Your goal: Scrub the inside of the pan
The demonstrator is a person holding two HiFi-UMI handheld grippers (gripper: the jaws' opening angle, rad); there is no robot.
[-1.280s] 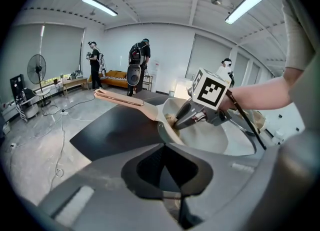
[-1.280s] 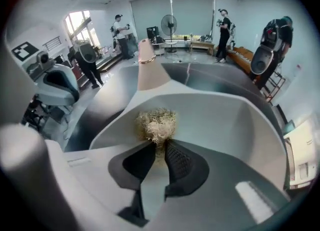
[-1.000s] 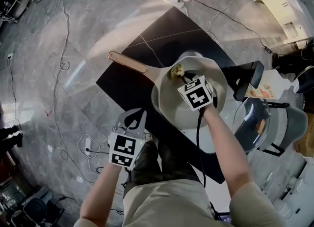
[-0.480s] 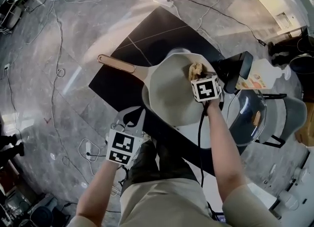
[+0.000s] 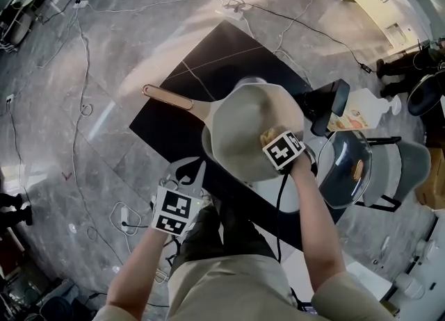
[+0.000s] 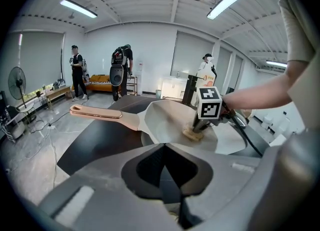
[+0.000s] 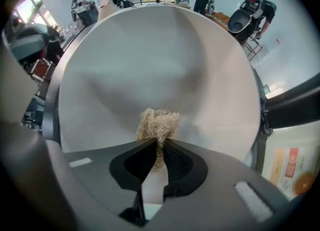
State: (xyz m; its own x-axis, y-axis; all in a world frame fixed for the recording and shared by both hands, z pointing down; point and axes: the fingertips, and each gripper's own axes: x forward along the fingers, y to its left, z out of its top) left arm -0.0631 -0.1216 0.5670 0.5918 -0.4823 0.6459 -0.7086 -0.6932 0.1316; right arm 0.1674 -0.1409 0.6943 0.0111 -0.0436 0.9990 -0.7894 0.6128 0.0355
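Resting on a black tabletop (image 5: 184,87), the pan (image 5: 240,128) sits above cable-strewn marble floor (image 5: 139,28).

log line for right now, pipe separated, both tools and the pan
step: scrub inside of pan | right tool: shut on scrub pad, pad against inner surface of pan | left tool: shut, empty, apart from pan

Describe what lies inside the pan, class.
A tan fibrous scrubber, clamped in the right tongs, rests on the pale floor of the pan. The patch beneath the scrubber is covered.
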